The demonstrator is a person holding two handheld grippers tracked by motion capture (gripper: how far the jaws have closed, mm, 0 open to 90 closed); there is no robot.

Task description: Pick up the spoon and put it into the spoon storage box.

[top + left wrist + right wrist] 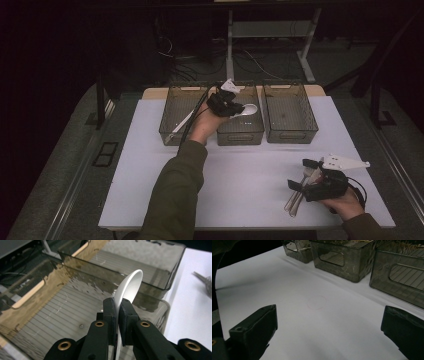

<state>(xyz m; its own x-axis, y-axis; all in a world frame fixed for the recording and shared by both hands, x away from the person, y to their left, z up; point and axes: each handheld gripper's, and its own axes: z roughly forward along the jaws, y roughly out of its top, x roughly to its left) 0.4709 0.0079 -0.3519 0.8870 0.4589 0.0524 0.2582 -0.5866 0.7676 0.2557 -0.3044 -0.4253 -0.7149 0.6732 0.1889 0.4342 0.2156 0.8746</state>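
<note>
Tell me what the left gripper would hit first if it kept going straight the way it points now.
Probably the ribbed floor of the middle bin. The left gripper, shut on the white spoon, points down into that bin, so the spoon tip would likely touch first, though depth is hard to judge.

White spoon (pixel 130 286) in claw (pixel 117 315)

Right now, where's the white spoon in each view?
High view: white spoon at upper centre, held by the left hand-held gripper over the middle bin.
Left gripper view: centre, bowl rising from between the shut jaws, bin floor below.
Right gripper view: not in it; open jaws over the white mat.
Shared landmark: the middle bin, also at and.
</note>
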